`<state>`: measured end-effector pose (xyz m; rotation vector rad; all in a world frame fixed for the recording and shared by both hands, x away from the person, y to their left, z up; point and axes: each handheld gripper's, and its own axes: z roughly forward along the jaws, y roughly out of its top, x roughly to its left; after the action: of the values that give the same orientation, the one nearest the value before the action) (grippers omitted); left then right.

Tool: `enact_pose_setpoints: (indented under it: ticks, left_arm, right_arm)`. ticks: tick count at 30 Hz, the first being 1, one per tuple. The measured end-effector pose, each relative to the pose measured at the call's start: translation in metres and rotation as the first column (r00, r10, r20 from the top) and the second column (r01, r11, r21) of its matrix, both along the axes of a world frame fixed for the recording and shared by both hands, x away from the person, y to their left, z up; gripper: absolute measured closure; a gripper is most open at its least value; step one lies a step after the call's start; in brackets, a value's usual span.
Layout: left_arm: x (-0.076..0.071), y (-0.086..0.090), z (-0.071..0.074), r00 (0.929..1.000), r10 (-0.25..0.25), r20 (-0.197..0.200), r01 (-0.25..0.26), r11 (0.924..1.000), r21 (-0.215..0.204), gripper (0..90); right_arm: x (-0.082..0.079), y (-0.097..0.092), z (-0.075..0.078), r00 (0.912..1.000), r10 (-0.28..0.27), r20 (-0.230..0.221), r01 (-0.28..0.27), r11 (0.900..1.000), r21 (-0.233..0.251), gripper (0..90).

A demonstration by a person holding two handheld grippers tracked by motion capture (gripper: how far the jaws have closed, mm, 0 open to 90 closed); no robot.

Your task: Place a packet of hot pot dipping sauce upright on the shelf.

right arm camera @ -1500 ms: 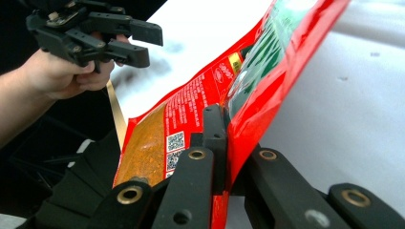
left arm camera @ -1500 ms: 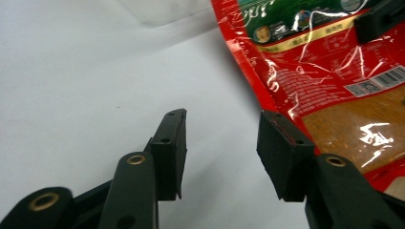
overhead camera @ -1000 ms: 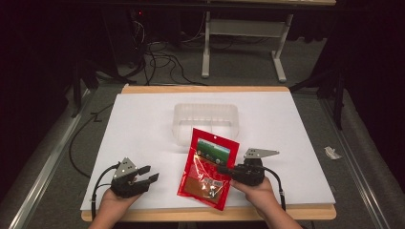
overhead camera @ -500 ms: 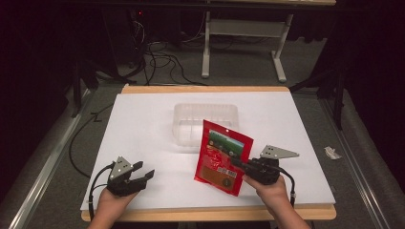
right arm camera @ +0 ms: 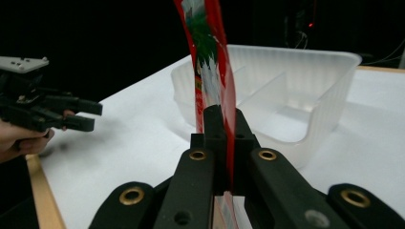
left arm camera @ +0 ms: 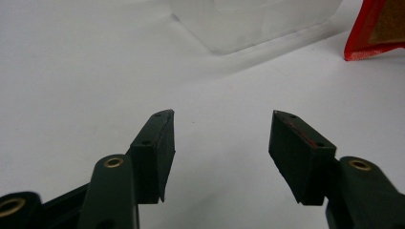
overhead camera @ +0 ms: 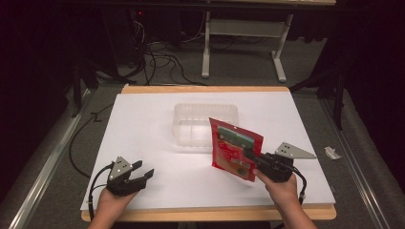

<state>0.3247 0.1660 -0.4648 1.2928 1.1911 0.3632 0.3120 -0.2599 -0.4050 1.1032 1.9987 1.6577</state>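
A red snack pouch (overhead camera: 236, 149) with a green label hangs lifted off the table, edge-on in the right gripper view (right arm camera: 208, 62). My right gripper (overhead camera: 251, 157) is shut on its lower right edge, the jaws pressed together on the film (right arm camera: 224, 129). Just behind the pouch stands a clear plastic container (overhead camera: 204, 125) with a divider inside (right arm camera: 296, 95). My left gripper (overhead camera: 144, 171) rests near the table's front left, open, with nothing between its fingers (left arm camera: 220, 138). A red corner of the pouch (left arm camera: 377, 33) shows at the top right of the left gripper view.
The white table top (overhead camera: 143, 124) has a wooden front edge (overhead camera: 205, 213). A small white scrap (overhead camera: 330, 152) lies on the floor at the right. Cables and a desk frame (overhead camera: 243, 43) lie beyond the far edge.
My right gripper has raised the pouch from lying flat and carried it right and toward the container. The left gripper has stayed in place.
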Motion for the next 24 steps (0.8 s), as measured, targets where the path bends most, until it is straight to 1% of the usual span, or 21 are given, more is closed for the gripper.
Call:
enact_pose_setpoints:
  ticks: [3, 4, 6, 8, 10, 11, 13, 15, 18, 20, 22, 24]
  left_arm:
    - [0.0, 0.0, 0.0, 1.0, -0.001, -0.002, 0.001, 1.0, -0.003, 42.4]
    - [0.0, 0.0, 0.0, 1.0, -0.001, -0.002, 0.001, 1.0, -0.003, 42.4]
    - [0.0, 0.0, 0.0, 1.0, -0.002, -0.001, 0.002, 1.0, 0.001, 42.4]
    - [0.0, 0.0, 0.0, 1.0, 0.0, 0.002, 0.0, 1.0, -0.001, 42.4]
    - [0.0, 0.0, 0.0, 1.0, -0.001, 0.002, 0.001, 1.0, 0.003, 42.4]
    - [0.0, -0.001, 0.001, 1.0, 0.0, 0.006, 0.0, 1.0, 0.002, 42.3]
    - [0.001, -0.002, 0.001, 1.0, -0.002, 0.008, 0.002, 1.0, 0.003, 42.3]
    - [0.003, -0.005, 0.002, 1.0, 0.0, 0.01, 0.001, 1.0, -0.005, 42.3]
    - [0.005, -0.008, 0.001, 0.9999, -0.01, 0.01, 0.01, 0.9999, 0.003, 42.3]
    - [0.006, -0.009, 0.001, 0.9999, -0.012, 0.009, 0.012, 0.9999, -0.001, 42.4]
    - [0.007, -0.012, 0.0, 0.9996, -0.026, 0.013, 0.026, 0.9997, 0.006, 42.4]
    - [0.006, -0.013, 0.0, 0.9992, -0.036, 0.016, 0.035, 0.9993, 0.013, 42.4]
  right_arm:
    - [-0.001, -0.005, 0.002, 0.9994, -0.03, 0.018, 0.03, 0.9995, 0.002, 90.0]
    - [-0.002, -0.006, 0.003, 0.9991, -0.038, 0.018, 0.037, 0.9993, 0.005, 90.0]
    - [-0.002, -0.009, 0.005, 0.9976, -0.06, 0.034, 0.06, 0.9982, 0.004, 90.0]
    - [-0.003, -0.012, 0.007, 0.9952, -0.082, 0.053, 0.082, 0.9966, -0.001, 90.0]
    - [-0.004, -0.015, 0.009, 0.9917, -0.106, 0.074, 0.106, 0.9944, 0.005, 90.0]
    - [-0.005, -0.017, 0.011, 0.99, -0.119, 0.076, 0.118, 0.9929, 0.014, 90.0]
    - [-0.006, -0.019, 0.012, 0.9865, -0.139, 0.086, 0.138, 0.9902, 0.017, 90.0]
    - [-0.008, -0.021, 0.014, 0.9847, -0.149, 0.09, 0.147, 0.9888, 0.024, 90.0]
    - [-0.01, -0.022, 0.018, 0.9811, -0.163, 0.105, 0.161, 0.9867, 0.027, 90.0]
    - [-0.009, -0.022, 0.02, 0.9805, -0.164, 0.109, 0.161, 0.9864, 0.033, 90.0]
    - [-0.009, -0.019, 0.025, 0.9791, -0.174, 0.106, 0.169, 0.9844, 0.048, 90.0]
    - [-0.006, -0.016, 0.028, 0.9785, -0.174, 0.111, 0.17, 0.9843, 0.048, 90.0]
